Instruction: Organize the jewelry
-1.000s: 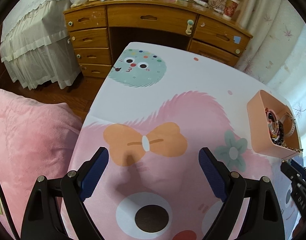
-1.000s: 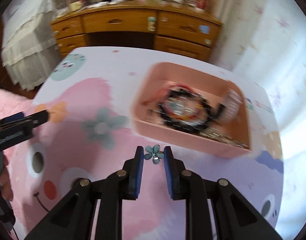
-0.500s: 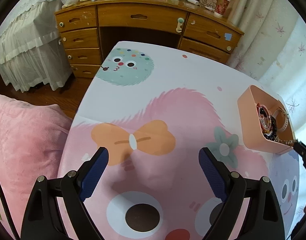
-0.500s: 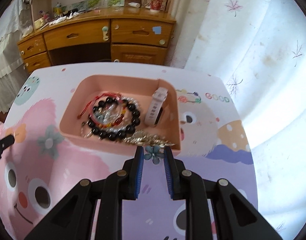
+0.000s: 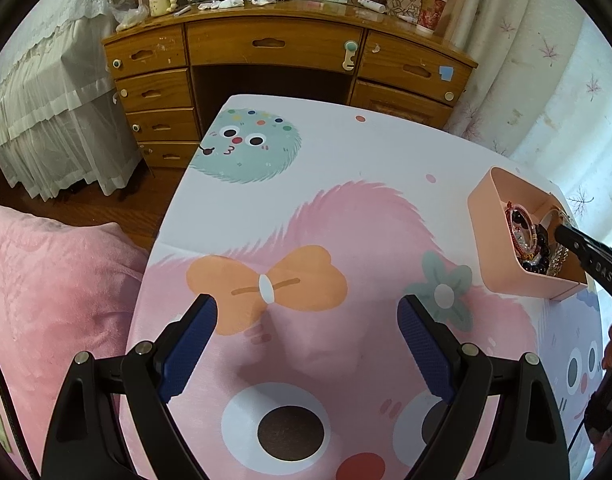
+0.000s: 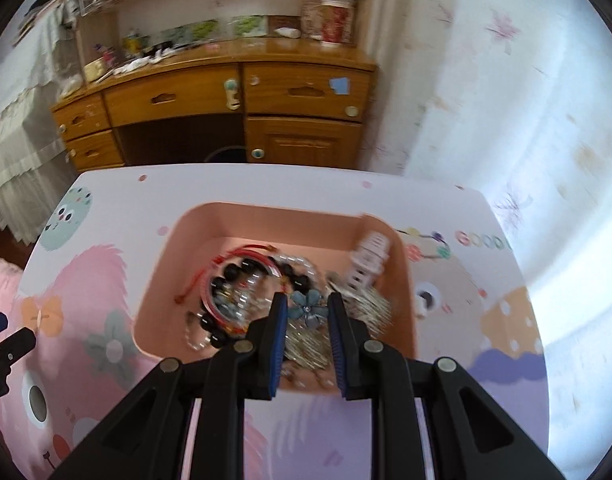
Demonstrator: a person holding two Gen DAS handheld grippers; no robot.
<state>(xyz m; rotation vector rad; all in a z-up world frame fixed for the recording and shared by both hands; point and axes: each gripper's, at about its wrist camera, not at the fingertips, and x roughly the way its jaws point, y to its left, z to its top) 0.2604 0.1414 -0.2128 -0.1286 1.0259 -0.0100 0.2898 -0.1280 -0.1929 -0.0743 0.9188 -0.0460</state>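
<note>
Sitting between the blue pads of the right gripper (image 6: 304, 312), a small blue-grey flower ornament (image 6: 308, 309) faced the camera with its petals spread flat; it was roughly round, so no long axis could be told. The jaws stood narrow, close on either side of the flower, though blur hid whether the pads actually pressed it. The flower hung over the lower middle of the pink tray (image 6: 177, 240), above a heap of jewelry: a black bead bracelet (image 6: 241, 268) with a red cord looped beside it at the tray's left, a silvery chain (image 6: 370, 304) bunched just right of the jaws, and a white watch band (image 6: 368, 258) leaning against the right wall, its long axis running from lower left to upper right.

From the left wrist view, the tray (image 5: 494, 240) lay at the right edge of the frame on the cartoon-printed tabletop (image 5: 346, 152), with the right tool's black finger reaching over it, the letters "DAS" legible on its side. The left gripper (image 5: 306, 340) hung over the orange bow print at lower centre, jaws wide and holding nothing. Printed letters reading "GOOD" showed on the tabletop right of the tray in the right wrist view. A wooden desk (image 5: 273, 44) stood across the top of the frame.
</note>
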